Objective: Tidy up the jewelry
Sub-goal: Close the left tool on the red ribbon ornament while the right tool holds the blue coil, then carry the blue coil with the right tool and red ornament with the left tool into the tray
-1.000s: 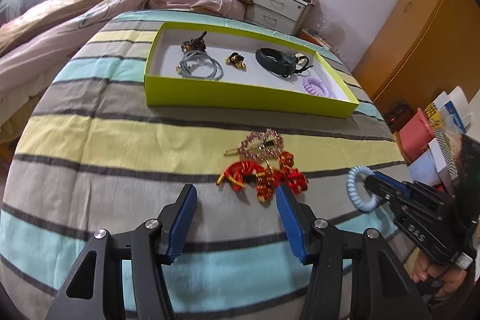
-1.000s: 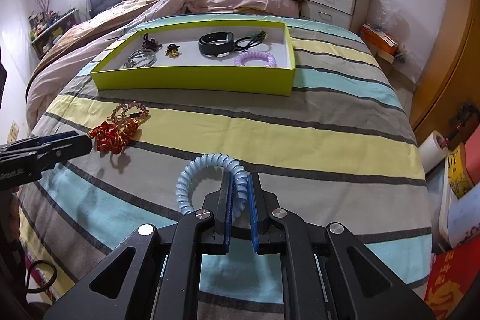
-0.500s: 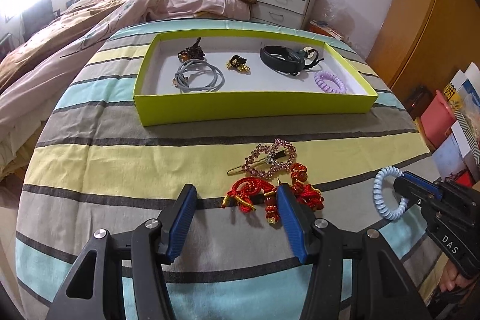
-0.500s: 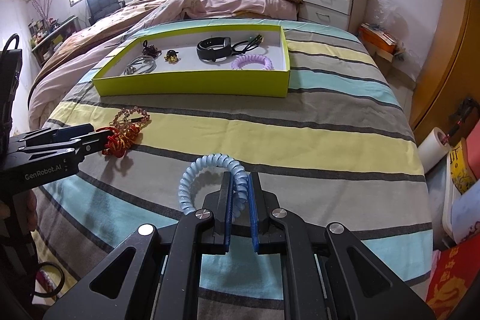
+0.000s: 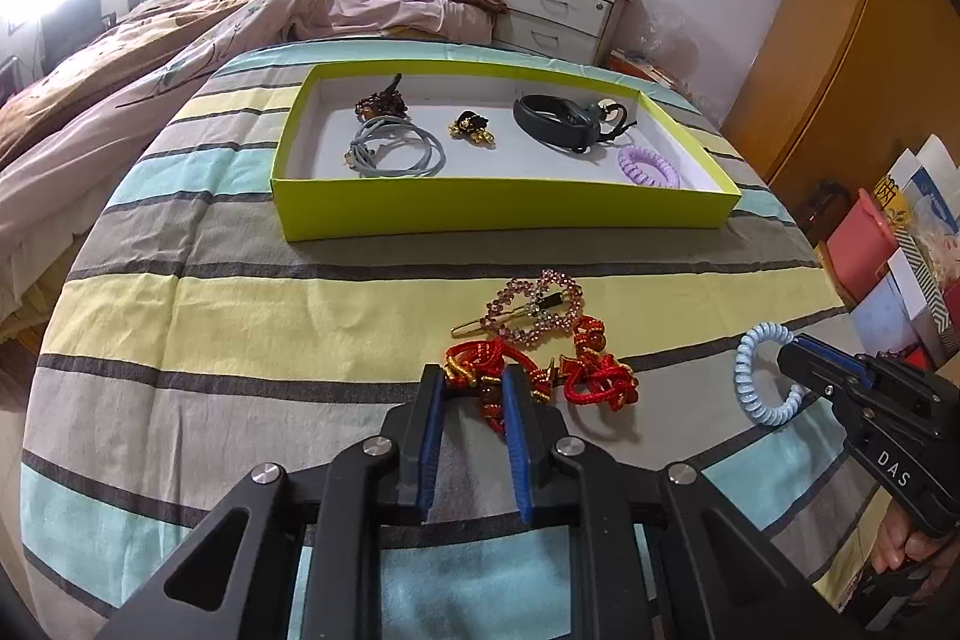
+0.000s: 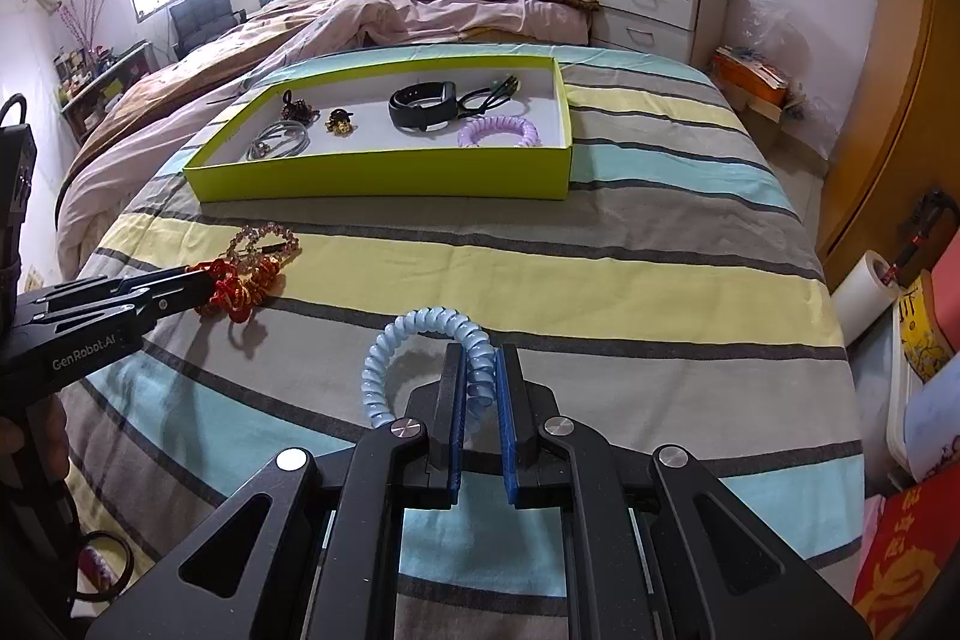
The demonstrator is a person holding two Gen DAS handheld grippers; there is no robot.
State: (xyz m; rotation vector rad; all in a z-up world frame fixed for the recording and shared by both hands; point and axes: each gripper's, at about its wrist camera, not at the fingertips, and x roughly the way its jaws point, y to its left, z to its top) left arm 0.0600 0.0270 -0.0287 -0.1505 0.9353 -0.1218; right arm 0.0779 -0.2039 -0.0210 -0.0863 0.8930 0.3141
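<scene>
A yellow-green tray (image 5: 498, 214) (image 6: 384, 175) on the striped bedspread holds several pieces: grey hair ties (image 5: 396, 151), a black band (image 5: 549, 124), a purple coil tie (image 5: 648, 166). In front of it lie a pink heart hair clip (image 5: 534, 310) and a red knotted ornament (image 5: 594, 379) (image 6: 240, 289). My left gripper (image 5: 474, 388) (image 6: 198, 286) is shut on the ornament's left end. My right gripper (image 6: 477, 370) (image 5: 792, 361) is shut on a light blue coil hair tie (image 6: 414, 334) (image 5: 759, 376), held above the bedspread.
The bed edge drops off at the right, with boxes and books (image 5: 888, 262) on the floor beside it. A white nightstand (image 5: 558, 19) and a rumpled duvet (image 5: 180, 58) lie beyond the tray.
My left gripper moved forward over the red ornament and its fingers closed from wide open onto it. My right gripper kept hold of the blue coil tie and barely moved.
</scene>
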